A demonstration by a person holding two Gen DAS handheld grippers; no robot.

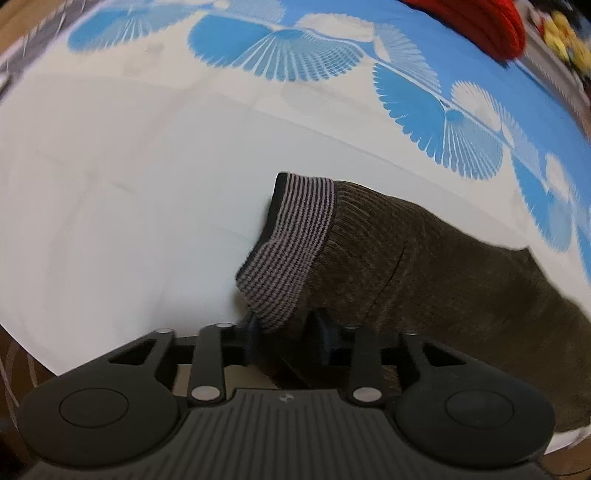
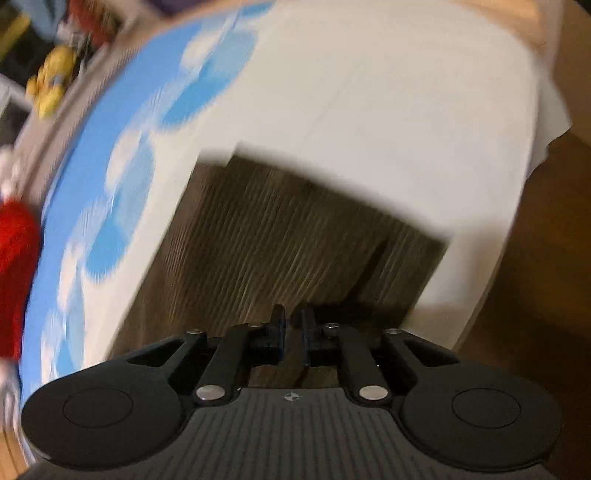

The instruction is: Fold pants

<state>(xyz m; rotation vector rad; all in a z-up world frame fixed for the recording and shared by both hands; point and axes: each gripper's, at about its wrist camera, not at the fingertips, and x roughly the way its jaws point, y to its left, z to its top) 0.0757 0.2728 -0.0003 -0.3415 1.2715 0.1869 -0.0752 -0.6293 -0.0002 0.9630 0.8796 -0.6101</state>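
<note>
Brown corduroy pants lie on a white and blue sheet. Their striped grey-and-black waistband stands up at the left end. My left gripper is shut on the lower edge of that waistband. In the blurred right wrist view the pants spread flat ahead. My right gripper is shut on their near edge, fingers almost together with cloth between them.
A red knitted thing lies at the far edge of the sheet and shows in the right wrist view too. Yellow toys sit beyond the bed. Brown floor lies past the sheet's right edge.
</note>
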